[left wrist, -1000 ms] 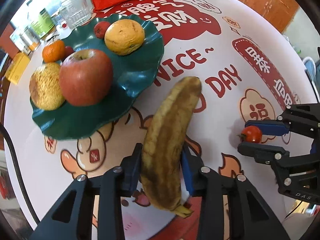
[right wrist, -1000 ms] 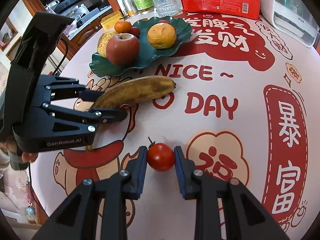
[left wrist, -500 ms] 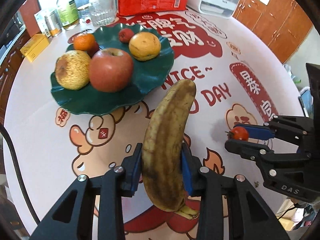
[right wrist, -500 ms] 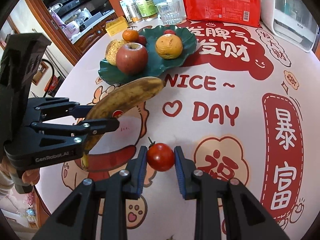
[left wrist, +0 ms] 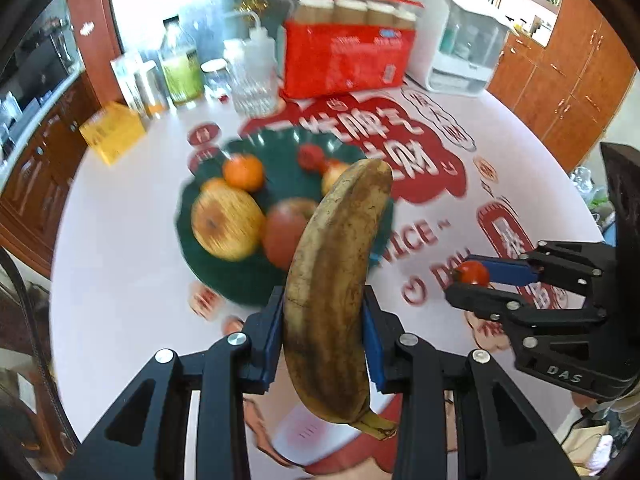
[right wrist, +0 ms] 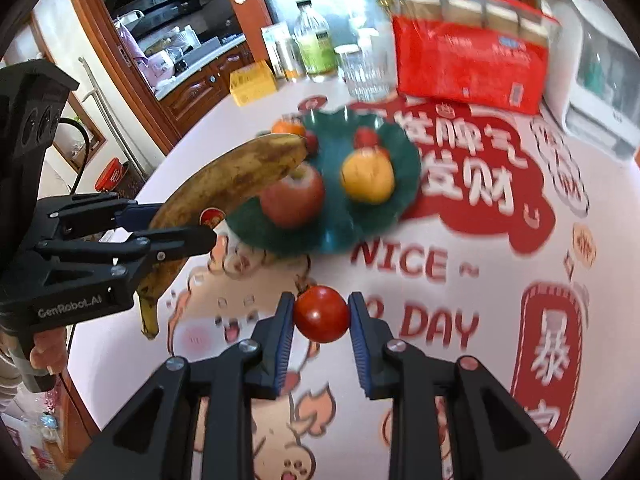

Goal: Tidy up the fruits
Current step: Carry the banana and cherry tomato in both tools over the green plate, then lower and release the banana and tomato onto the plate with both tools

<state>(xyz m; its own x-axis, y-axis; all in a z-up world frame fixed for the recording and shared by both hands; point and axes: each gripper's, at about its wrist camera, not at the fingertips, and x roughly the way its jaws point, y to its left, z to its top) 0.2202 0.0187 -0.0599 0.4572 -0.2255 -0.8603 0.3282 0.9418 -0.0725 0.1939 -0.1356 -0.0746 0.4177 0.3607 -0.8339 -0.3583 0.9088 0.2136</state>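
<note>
banana (left wrist: 336, 280): yellow, mottled brown
tomato (right wrist: 321, 313): red
plate (right wrist: 404, 152): dark green
tablecloth (right wrist: 500, 280): white, printed red
pads (right wrist: 285, 334): blue

banana (left wrist: 336, 280) lifted off table, tomato (right wrist: 321, 313) raised too

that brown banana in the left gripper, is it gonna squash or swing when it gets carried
The banana is heavily browned, so it is probably soft and may bruise under the pads. The left gripper clamps it low, near the stem, with most of its length sticking out beyond the pads, so it could pivot or droop. Its skin looks dry and matte, so slipping seems less likely.
</note>
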